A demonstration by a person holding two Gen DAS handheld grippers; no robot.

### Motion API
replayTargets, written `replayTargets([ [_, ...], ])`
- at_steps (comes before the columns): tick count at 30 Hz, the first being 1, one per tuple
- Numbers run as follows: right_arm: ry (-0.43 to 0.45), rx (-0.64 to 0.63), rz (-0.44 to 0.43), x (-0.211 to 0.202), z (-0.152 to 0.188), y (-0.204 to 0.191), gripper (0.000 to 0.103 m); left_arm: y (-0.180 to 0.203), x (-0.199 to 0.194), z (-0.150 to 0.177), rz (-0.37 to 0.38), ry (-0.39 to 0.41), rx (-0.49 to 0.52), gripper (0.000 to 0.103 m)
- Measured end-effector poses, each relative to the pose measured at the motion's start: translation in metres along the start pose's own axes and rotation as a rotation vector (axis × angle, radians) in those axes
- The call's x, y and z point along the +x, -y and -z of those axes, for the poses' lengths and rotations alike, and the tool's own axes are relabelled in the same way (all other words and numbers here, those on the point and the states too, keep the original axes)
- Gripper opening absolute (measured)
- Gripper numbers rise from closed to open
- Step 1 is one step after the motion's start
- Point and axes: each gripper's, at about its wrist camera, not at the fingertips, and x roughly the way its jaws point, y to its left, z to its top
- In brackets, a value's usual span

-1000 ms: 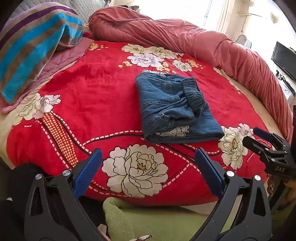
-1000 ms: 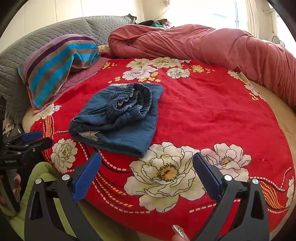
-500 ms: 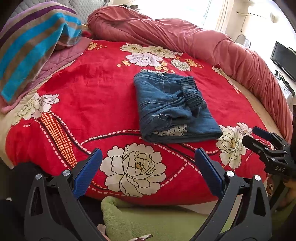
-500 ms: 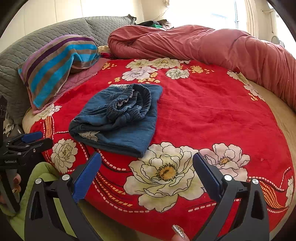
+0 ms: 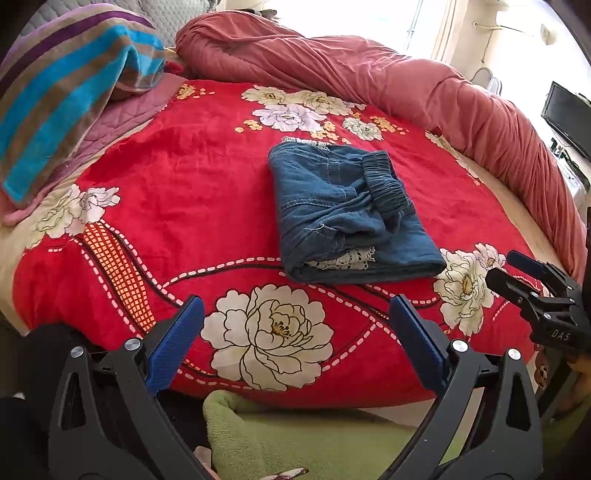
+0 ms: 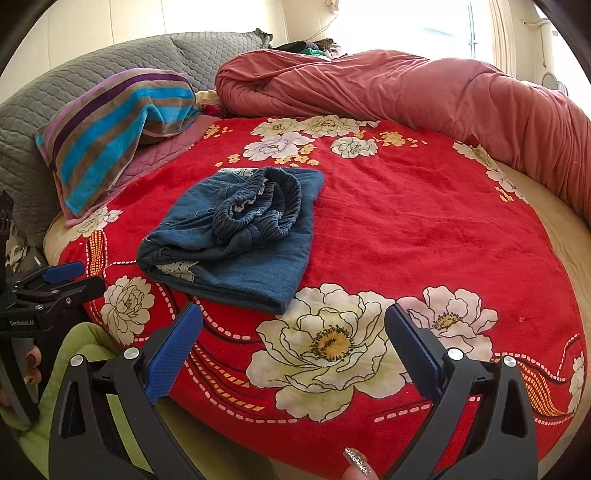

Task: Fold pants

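Nothing moved, folded pants well ahead of both hand-held grippers, left and right jaws apart

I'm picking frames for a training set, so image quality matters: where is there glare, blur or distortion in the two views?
Left wrist view: the window at top is blown out white, the folded blue denim pants are sharp, and fisheye bending curves the red floral blanket. Right wrist view: the same window glare at upper right, crisp pants, evenly lit bedding with soft shadows, and dark corner vignetting.

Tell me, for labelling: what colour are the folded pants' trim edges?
White lace trim on the blue denim pants, clearest in the left wrist view.
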Motion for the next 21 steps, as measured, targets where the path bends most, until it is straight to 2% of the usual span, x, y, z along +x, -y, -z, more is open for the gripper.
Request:
replayTargets([
  [13, -0.01, 0.0, 0.02, 0.003, -0.005, 0.004, 0.098, -0.001, 0.003, 0.001, 0.005, -0.019, -0.001, 0.093],
  [16, -0.015, 0.013, 0.03, 0.006, -0.006, 0.008, 0.098, -0.006, 0.006, 0.001, -0.008, -0.033, -0.021, 0.093],
  [19, -0.018, 0.034, 0.053, 0.009, -0.005, 0.018, 0.098, -0.021, 0.007, -0.002, -0.06, -0.042, -0.062, 0.093],
  [21, -0.015, 0.054, 0.091, 0.011, -0.006, 0.032, 0.098, -0.043, 0.006, -0.009, -0.051, -0.036, -0.118, 0.093],
])
